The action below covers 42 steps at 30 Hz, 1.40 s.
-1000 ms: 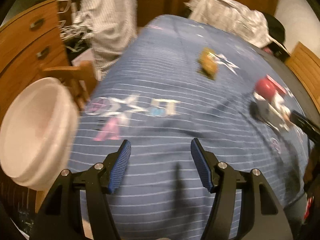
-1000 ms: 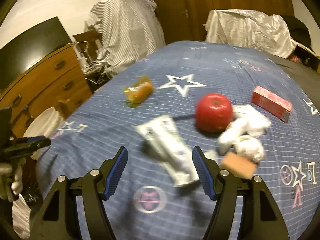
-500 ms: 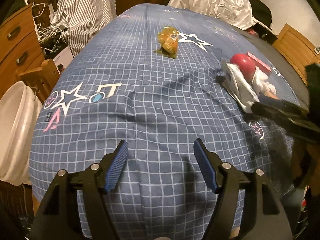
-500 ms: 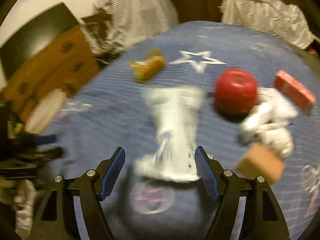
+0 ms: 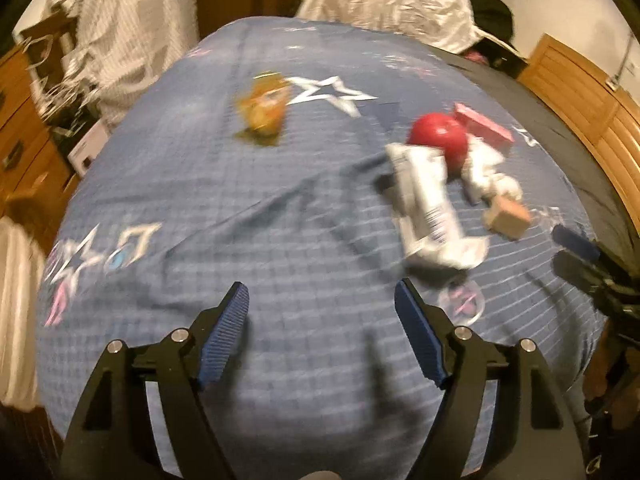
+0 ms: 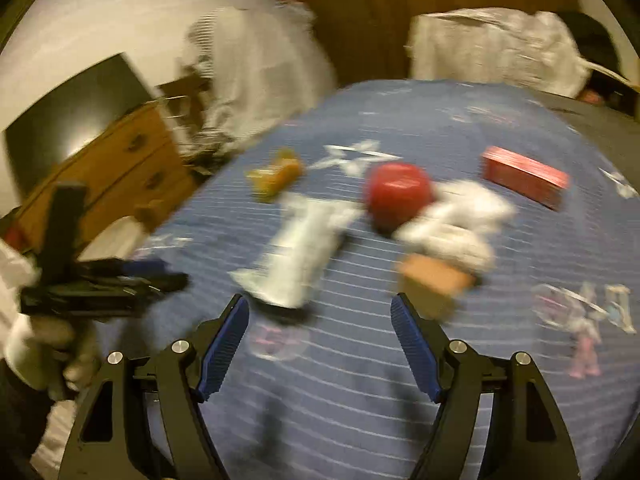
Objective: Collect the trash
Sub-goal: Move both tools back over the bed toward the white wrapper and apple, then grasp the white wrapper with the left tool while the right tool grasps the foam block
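Observation:
On the blue starred bedcover lie a silver-white wrapper, an orange wrapper, crumpled white tissues, a brown block, a red apple and a red box. My left gripper is open and empty above bare cover, left of the silver wrapper. My right gripper is open and empty just short of the silver wrapper and the brown block. Each gripper shows at the edge of the other view.
A white bucket stands off the bed's left side by a wooden dresser. Striped cloth hangs behind it. A silver-white sheet lies at the bed's far end. Wooden panelling runs along the right.
My left gripper has swung right, bringing the trash pile closer and the bucket to the edge. My right gripper has pulled back and shifted right of the silver wrapper. Both stay open.

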Available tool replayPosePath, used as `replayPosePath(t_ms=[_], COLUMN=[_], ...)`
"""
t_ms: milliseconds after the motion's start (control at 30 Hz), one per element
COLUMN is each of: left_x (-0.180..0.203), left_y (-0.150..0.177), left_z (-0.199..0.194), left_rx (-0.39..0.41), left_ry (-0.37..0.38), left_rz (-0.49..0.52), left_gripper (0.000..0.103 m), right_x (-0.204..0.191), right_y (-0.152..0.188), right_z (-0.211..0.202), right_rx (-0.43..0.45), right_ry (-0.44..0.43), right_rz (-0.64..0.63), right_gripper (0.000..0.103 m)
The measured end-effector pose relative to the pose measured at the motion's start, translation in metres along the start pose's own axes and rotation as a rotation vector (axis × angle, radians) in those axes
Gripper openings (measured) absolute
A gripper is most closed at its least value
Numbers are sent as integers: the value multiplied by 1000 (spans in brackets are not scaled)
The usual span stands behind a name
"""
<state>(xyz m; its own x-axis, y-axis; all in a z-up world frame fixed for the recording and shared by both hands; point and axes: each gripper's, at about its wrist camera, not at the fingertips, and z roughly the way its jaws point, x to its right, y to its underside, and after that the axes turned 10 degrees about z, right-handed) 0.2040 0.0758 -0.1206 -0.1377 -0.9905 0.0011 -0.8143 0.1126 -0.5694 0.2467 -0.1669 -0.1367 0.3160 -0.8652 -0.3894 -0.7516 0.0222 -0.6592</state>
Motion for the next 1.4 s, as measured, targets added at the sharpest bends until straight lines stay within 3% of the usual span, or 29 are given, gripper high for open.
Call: replayPosePath(t_ms=[167,333,533,767,967,1167,1267,1333,1400], left_x=[44,66,66,48,36,43,44,44,45], left_y=[-36,-55,-54,-59,-61,-67,-68,-67,-66], left_z=[25,57,79,80,79,89,96,100,102], left_rx=[-6,-58,-98,-89,-96,-109,-115,-119,-111], left_ry=[30,17,-2,-65,-71,-71,-74,-75,-71], left_rz=[76,108,116,115,114,114,95,86,82], left_gripper=[72,72,73,74,74,74,74,64,55], right_x=[37,44,44,16,7,16,13,12,9], right_y=[-9,-20,-26,-7,-15,-19,-14,-10,-5], right_z=[27,52,68,36,30,63,72,77,78], right_rx=[-65,-125,-147,-151,-124,-196,-211,-216,-201], right_ry=[92,80,62,-42,9,24,30,48,72], right_rz=[-3,-63,-77,-135,-183,-144,-152,-163,-176], right_gripper=[74,72,70,69,69,69,59,43,36])
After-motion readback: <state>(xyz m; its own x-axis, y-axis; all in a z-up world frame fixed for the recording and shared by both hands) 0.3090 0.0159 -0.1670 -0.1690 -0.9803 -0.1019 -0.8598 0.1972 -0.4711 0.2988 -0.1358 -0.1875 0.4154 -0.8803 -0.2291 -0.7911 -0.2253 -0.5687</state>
